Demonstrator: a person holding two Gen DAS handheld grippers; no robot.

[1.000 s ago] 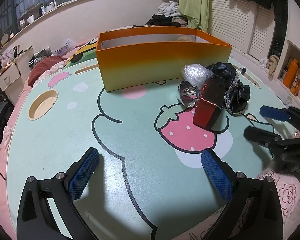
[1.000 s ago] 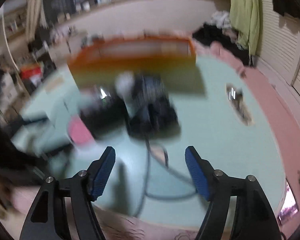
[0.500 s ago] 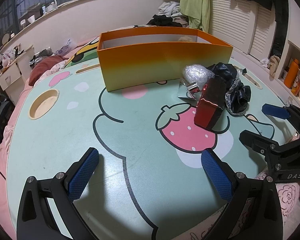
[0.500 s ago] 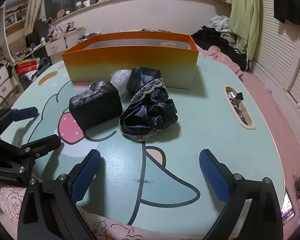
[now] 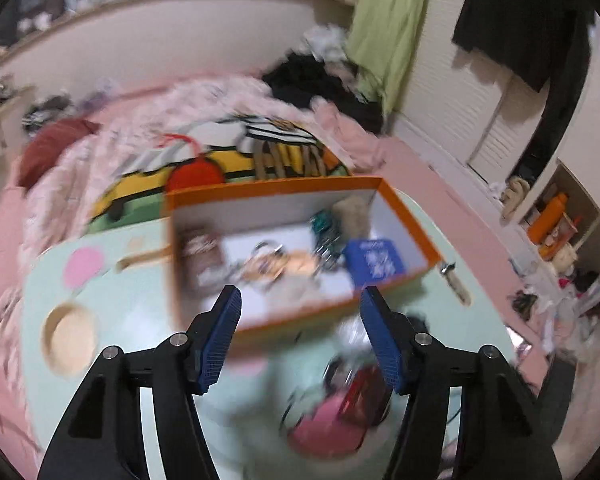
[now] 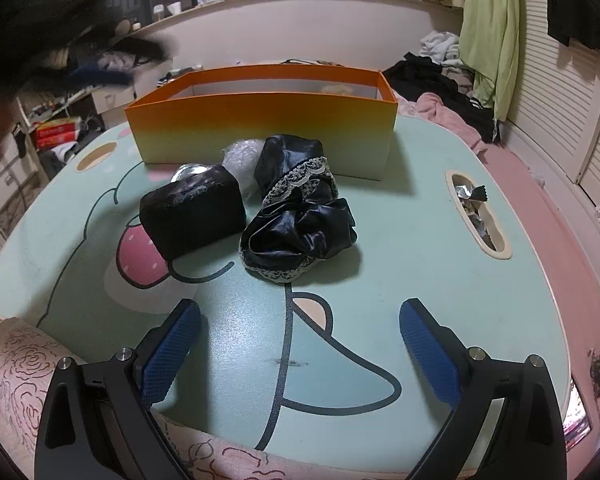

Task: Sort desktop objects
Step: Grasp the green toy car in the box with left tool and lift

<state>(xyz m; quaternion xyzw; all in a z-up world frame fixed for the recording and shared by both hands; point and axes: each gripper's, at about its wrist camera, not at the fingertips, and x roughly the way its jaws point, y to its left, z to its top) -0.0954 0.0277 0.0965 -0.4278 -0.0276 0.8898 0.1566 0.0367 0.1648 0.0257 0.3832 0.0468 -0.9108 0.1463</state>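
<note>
An orange box (image 6: 260, 120) stands at the back of the mint table (image 6: 400, 240). In front of it lie a dark case (image 6: 192, 212), a black lace cloth (image 6: 300, 224), a clear plastic wad (image 6: 240, 158) and a shiny metal piece (image 6: 188, 172). My right gripper (image 6: 300, 340) is open and empty, low at the table's front edge. My left gripper (image 5: 300, 336) is open and empty, raised above the box (image 5: 404, 216), whose inside holds a blue pack (image 5: 374, 262) and several blurred items. The red-sided case (image 5: 360, 396) lies below it.
A slot (image 6: 478, 216) in the table's right side holds foil wrappers. A round cup recess (image 5: 70, 340) is at the table's left. A pink rose-patterned cloth (image 6: 28, 364) lies at the front edge. Bedding and clothes lie behind the table.
My left gripper has risen fast from the table's front and now looks down into the orange box; its view is blurred. My right gripper has stayed put, open.
</note>
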